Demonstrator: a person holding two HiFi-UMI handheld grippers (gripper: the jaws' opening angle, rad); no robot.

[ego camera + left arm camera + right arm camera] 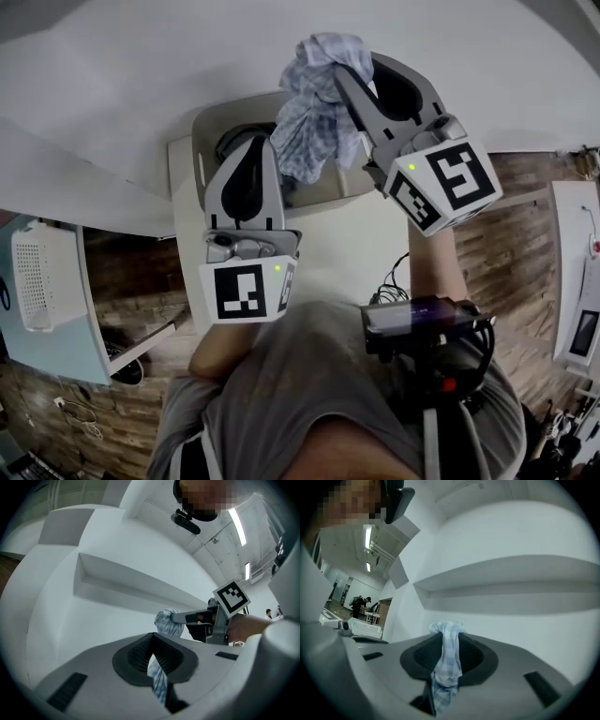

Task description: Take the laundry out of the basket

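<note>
A blue-and-white checked cloth (309, 103) hangs in the air above the beige laundry basket (208, 127). My right gripper (343, 62) is raised at the upper right, shut on the cloth's top edge, which bunches over its tips (447, 632). My left gripper (265, 142) points upward just left of the cloth and is shut on a narrow strip of it (157, 677). From the left gripper view the right gripper (187, 617) shows pinching the cloth (166, 623). Something dark lies inside the basket (232, 141), mostly hidden by the left gripper.
The basket stands on a white table (187, 216) against a white wall. A white perforated crate (37, 277) sits on a shelf at the left. White equipment (577, 281) stands at the right edge, over a wooden floor (511, 244).
</note>
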